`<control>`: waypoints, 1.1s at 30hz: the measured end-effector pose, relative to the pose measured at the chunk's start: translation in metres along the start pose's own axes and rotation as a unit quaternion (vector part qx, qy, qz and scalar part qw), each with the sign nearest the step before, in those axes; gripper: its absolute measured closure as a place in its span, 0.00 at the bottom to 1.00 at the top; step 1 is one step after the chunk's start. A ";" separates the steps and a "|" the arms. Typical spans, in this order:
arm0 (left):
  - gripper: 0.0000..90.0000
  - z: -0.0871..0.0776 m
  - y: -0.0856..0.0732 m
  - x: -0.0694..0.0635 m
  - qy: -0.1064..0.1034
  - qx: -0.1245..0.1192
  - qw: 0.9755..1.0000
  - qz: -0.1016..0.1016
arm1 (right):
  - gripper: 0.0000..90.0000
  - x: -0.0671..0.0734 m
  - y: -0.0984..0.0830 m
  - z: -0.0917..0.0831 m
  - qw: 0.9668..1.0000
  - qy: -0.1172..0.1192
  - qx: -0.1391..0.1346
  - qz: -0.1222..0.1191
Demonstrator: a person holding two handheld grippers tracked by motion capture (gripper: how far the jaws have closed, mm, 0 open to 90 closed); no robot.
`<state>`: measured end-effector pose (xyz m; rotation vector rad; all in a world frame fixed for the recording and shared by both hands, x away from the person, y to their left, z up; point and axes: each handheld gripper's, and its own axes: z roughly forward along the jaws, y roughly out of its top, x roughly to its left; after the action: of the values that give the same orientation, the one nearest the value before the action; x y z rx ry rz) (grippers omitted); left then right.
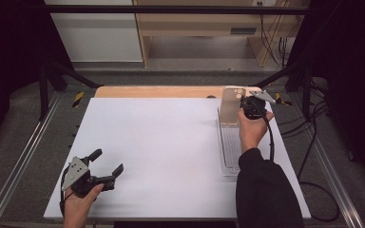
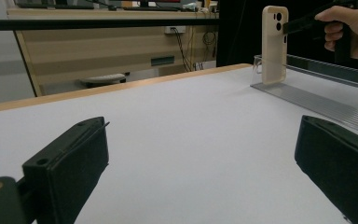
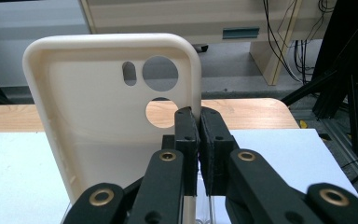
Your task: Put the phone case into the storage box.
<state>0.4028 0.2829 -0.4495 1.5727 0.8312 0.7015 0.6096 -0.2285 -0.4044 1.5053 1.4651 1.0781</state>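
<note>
White tabletop carries a clear rack; right gripper pinches a cream phone case's edge, holding it upright above the rack's far end, probably for slotting. Left gripper, well short of the rack, stands wide open, empty

No text, brand, number or sign can be read in any of the three views. The cream-coloured plastic phone case bears no lettering, only its camera cut-outs. The small teal-grey label plate on the pale wooden cabinet behind the bench is too blurred to read, and the same plate in the left gripper view is just as unclear. The yellow-and-black striped hazard tape on the floor frame left of the bench carries stripes alone, no words.
</note>
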 end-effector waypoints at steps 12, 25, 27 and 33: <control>0.03 0.000 0.000 0.000 0.001 -0.001 1.000 0.000 | 0.96 0.002 -0.002 0.001 1.000 -0.001 0.006 -0.004; 0.03 0.000 0.000 0.000 0.000 0.000 1.000 0.001 | 0.96 0.001 -0.004 0.002 1.000 -0.006 0.013 -0.012; 0.03 0.000 0.000 -0.001 0.000 0.000 1.000 0.001 | 0.96 0.001 -0.004 0.002 1.000 -0.006 0.014 -0.011; 0.03 0.000 0.000 0.000 0.000 0.000 1.000 0.001 | 0.90 -0.001 -0.005 0.003 1.000 0.000 0.015 0.000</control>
<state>0.4027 0.2825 -0.4494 1.5748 0.8299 0.7040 0.6100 -0.2289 -0.4103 1.5262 1.4866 1.0617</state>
